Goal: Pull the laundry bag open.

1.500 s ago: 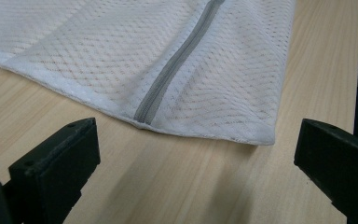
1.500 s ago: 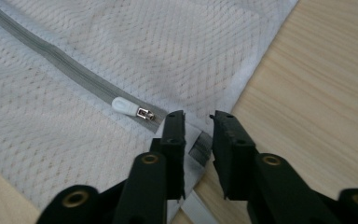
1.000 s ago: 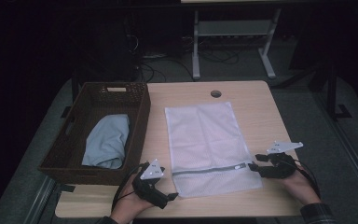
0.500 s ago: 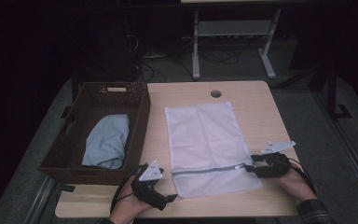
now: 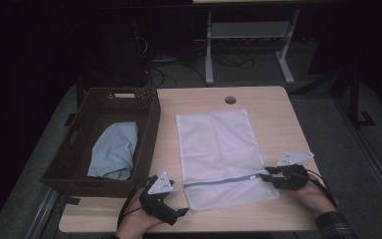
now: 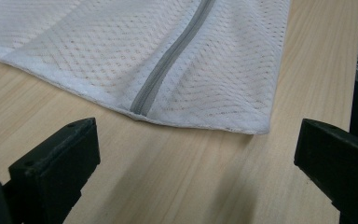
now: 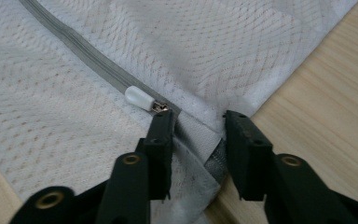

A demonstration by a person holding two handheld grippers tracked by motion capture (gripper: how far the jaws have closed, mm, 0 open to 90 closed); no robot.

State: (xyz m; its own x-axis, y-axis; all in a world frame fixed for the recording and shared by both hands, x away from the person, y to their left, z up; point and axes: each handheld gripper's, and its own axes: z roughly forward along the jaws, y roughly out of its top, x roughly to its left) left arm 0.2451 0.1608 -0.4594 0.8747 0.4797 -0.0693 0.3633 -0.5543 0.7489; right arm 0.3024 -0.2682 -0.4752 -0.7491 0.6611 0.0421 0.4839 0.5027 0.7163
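A white mesh laundry bag point(image 5: 219, 149) lies flat on the wooden table point(image 5: 278, 124), with a grey zipper point(image 5: 219, 180) across its near end. My right gripper point(image 5: 267, 175) is at the bag's right edge, where the zipper ends. In the right gripper view its jaws point(image 7: 198, 133) have just been closing. They straddle the bunched edge of the bag point(image 7: 74, 116) with a gap left, just short of the white zipper pull point(image 7: 139, 98). My left gripper point(image 5: 176, 206) rests by the bag's near left corner. In the left gripper view it point(image 6: 196, 154) stands wide open over bare wood, facing the zipper point(image 6: 168, 65).
A dark wicker basket point(image 5: 151, 124) sits at the table's left with a light blue cloth point(image 5: 114, 149) inside. A round cable hole point(image 5: 230, 100) is near the far edge. Beyond the table are a dim floor, cables and a metal stand.
My right gripper has slid left onto the bag's edge, and its jaws have narrowed around the fabric. The left gripper has stayed put.
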